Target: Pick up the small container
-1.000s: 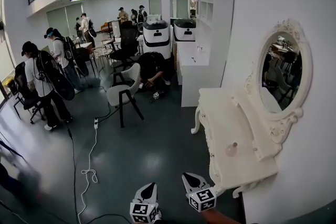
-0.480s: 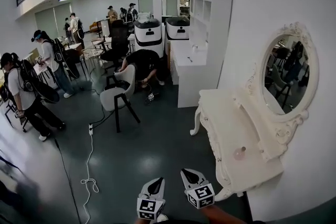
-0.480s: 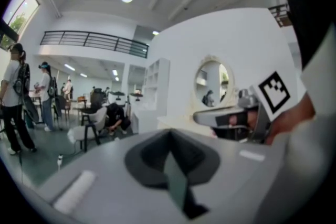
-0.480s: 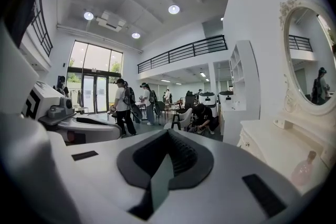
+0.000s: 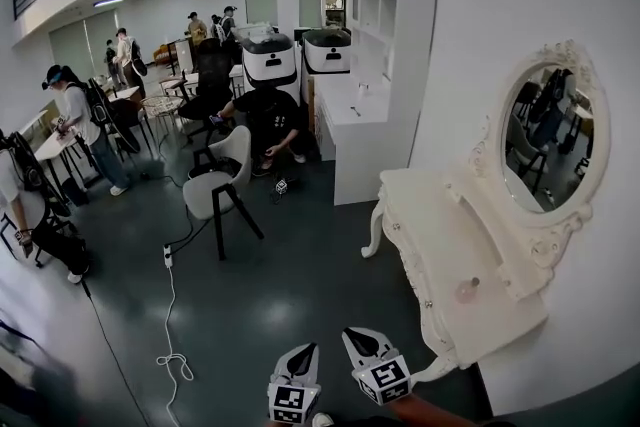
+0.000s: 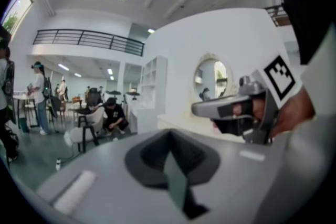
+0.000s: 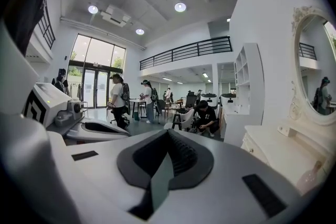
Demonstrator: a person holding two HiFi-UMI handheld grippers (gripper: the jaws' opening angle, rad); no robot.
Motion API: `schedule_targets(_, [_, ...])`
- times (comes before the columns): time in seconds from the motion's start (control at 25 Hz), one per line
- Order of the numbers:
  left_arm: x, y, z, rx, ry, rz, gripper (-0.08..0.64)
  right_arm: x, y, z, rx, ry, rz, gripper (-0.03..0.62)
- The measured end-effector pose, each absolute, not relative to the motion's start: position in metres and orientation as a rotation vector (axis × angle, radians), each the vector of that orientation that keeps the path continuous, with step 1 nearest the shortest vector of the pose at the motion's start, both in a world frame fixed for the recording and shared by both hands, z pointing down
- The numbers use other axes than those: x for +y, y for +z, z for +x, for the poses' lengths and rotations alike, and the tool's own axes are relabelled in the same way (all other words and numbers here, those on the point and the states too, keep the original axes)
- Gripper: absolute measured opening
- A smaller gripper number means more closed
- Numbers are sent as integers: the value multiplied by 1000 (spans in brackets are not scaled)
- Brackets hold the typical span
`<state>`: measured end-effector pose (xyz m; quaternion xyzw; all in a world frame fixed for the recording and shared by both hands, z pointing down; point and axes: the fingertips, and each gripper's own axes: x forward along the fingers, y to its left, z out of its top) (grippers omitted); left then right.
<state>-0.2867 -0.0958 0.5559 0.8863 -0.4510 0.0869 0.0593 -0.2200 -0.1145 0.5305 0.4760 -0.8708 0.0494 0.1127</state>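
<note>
**Head view:** the left gripper (image 5: 303, 355) and right gripper (image 5: 362, 343) sit at bottom centre, well apart from the small container (image 5: 467, 290). This pinkish item stands right of centre on the white dressing table (image 5: 425, 235), below the oval mirror (image 5: 545, 140).

**Left gripper view:** the 2 jaws are pressed together, nothing between them. The right gripper (image 6: 231, 107) crosses the right half.

**Right gripper view:** the 2 jaws are together and empty. The small container (image 7: 310, 181) lies at the lower right edge.
</note>
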Motion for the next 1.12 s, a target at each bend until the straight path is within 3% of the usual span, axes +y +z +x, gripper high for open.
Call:
schedule_targets(0.48, [-126,562,-241,-1233,250,2710,6,-143,523,-180,-2547,157,1544,6])
schedule_targets(1.12, [-228,536,-117,-1109,234,2766,8,-221,514,-40,-2505,203,1755,6])
